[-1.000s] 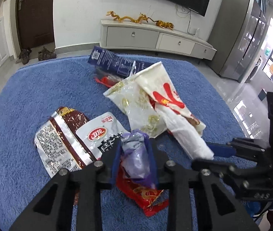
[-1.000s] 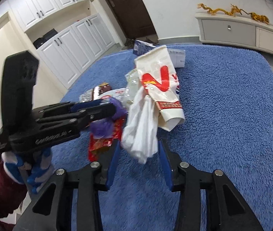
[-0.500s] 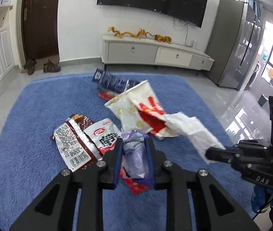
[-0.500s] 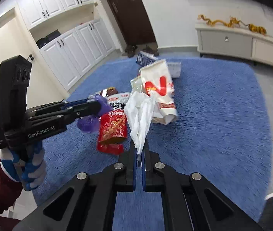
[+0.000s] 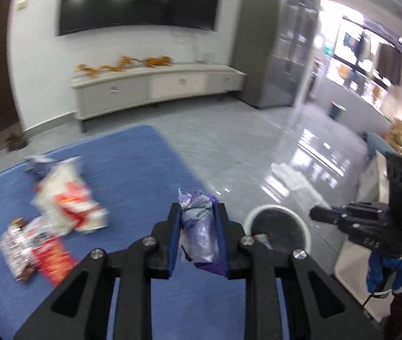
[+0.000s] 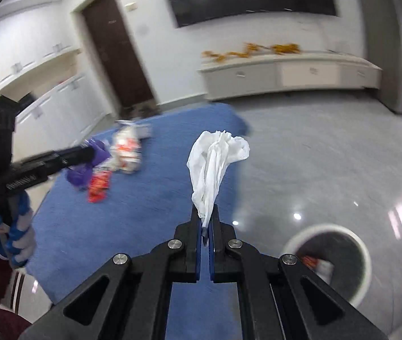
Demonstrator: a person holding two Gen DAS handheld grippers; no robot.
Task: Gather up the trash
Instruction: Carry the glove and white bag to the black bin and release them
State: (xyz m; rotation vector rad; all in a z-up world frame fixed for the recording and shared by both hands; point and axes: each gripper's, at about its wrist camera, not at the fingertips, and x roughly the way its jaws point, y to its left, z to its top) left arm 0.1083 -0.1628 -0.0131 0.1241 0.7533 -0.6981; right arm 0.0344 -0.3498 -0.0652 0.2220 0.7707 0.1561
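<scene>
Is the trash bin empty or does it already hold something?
Not empty: the right wrist view shows red and white wrappers inside the trash bin, low against its near-left wall.

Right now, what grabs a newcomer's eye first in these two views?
Both grippers are loaded: the right gripper pinches a white crumpled tissue above the blue rug's edge, and the left gripper clamps a purple plastic bag. A white-rimmed bin sits on the grey floor at lower right, and wrappers are on the rug at left.
</scene>
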